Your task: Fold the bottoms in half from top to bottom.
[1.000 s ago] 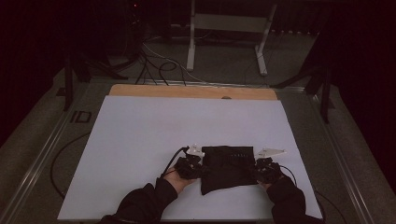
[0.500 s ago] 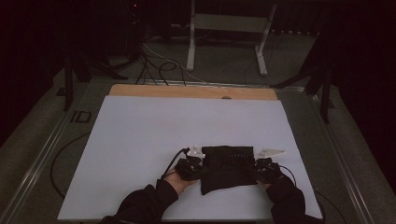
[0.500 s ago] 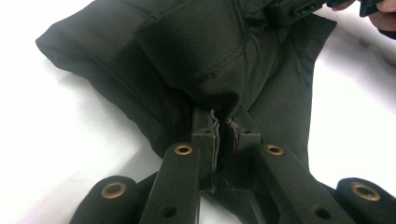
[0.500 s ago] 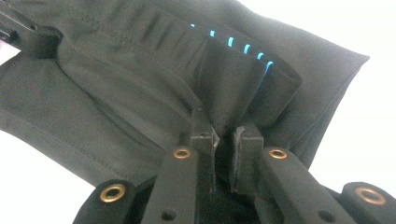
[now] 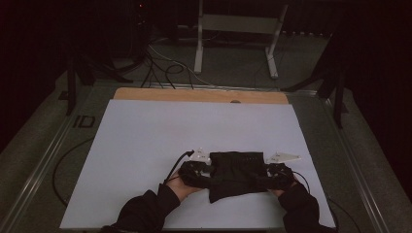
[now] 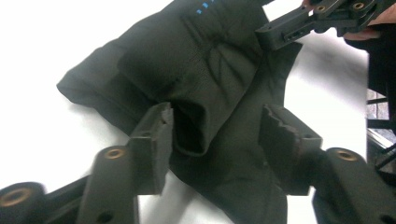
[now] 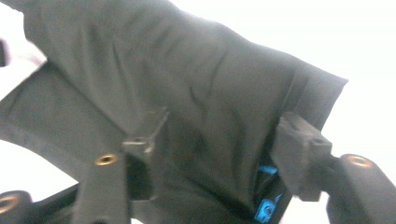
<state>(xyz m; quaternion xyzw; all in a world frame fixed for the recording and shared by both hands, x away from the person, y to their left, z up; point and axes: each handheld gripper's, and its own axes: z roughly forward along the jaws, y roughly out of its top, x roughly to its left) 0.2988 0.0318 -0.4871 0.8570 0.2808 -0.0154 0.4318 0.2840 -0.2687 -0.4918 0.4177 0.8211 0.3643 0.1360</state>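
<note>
Black folded fabric garment (image 5: 238, 174) is being released onto the white worktop (image 5: 145, 141): both tongs, left (image 6: 212, 128) and right (image 7: 219, 135), are just being opened, gripping nothing.

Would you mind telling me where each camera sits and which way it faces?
High view: above the person's side, facing forward and down on the white table; forearms, left gripper, right gripper.
Left gripper view: on the left gripper, along its parted jaws at the black garment; the other gripper shows at top right.
Right gripper view: on the right gripper, jaws parted.
All share the garment.
</note>
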